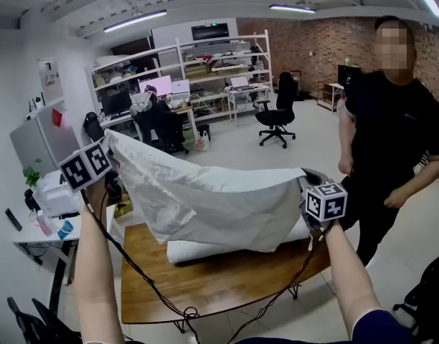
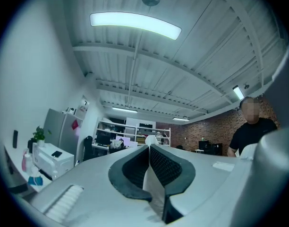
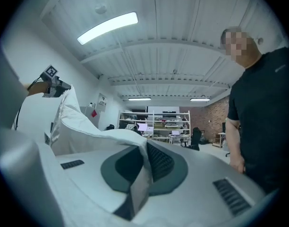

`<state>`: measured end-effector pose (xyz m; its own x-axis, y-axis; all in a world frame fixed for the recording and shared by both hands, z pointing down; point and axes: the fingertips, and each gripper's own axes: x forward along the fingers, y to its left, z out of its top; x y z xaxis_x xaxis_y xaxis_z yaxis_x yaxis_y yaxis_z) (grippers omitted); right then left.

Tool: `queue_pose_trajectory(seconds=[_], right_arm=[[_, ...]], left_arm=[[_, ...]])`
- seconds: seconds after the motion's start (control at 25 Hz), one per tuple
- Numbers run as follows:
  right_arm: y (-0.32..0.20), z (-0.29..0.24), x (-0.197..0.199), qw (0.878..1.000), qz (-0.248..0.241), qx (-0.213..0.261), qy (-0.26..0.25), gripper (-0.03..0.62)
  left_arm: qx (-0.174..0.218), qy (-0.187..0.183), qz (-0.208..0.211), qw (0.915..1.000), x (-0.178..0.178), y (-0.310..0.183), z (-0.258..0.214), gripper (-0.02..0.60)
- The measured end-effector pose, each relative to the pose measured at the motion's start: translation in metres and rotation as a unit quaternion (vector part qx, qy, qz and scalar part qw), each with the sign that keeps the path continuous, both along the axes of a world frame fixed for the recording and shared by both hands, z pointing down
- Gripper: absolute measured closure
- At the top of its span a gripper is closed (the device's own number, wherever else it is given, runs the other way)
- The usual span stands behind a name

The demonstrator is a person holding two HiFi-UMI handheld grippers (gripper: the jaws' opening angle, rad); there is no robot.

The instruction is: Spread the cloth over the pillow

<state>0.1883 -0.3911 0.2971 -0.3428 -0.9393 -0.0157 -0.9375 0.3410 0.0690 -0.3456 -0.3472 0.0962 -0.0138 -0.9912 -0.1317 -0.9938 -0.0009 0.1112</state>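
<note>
A white cloth hangs stretched in the air between my two grippers, sagging in the middle. My left gripper holds one corner high at the left. Lower down on the right, my right gripper holds the other corner. Below the cloth a white pillow lies on the wooden table, its upper part hidden by the hanging cloth. In the left gripper view the jaws are shut on a fold of cloth. In the right gripper view the jaws pinch the cloth, and the left gripper shows far off.
A person in black stands close to the table's right end. A white side table with small items stands at the left. Black cables trail from the grippers across the table. Office chairs and shelves stand at the back.
</note>
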Motion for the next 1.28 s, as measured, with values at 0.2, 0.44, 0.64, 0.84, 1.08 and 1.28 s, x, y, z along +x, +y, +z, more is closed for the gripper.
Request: queue_pose_trajectory(seconds=[0.2,0.44,0.64,0.84,1.08,1.28], right_arm=[[0.003,-0.028,0.012,0.999,0.011,0.021,0.021,0.589],[0.005,-0.055,0.021,0.998,0.022,0.039,0.034,0.588],[0.006,-0.064,0.019,0.998,0.023,0.045,0.039,0.588],[0.012,-0.079,0.025,0.997,0.025,0.058,0.042,0.588],[0.014,-0.095,0.036,0.996,0.023,0.073,0.043,0.588],[0.011,-0.105,0.042,0.995,0.014,0.082,0.048,0.588]], left_arm=[[-0.032,0.022,-0.011,0.9992,-0.020,0.005,0.050,0.561],[-0.064,0.047,-0.011,0.9968,-0.035,0.009,0.096,0.561],[-0.079,0.055,-0.012,0.9953,-0.039,0.015,0.119,0.561],[-0.084,0.057,-0.012,0.9948,-0.036,0.020,0.126,0.563],[-0.081,0.055,-0.017,0.9950,-0.024,0.025,0.121,0.562],[-0.081,0.058,-0.029,0.9946,-0.018,0.027,0.121,0.563]])
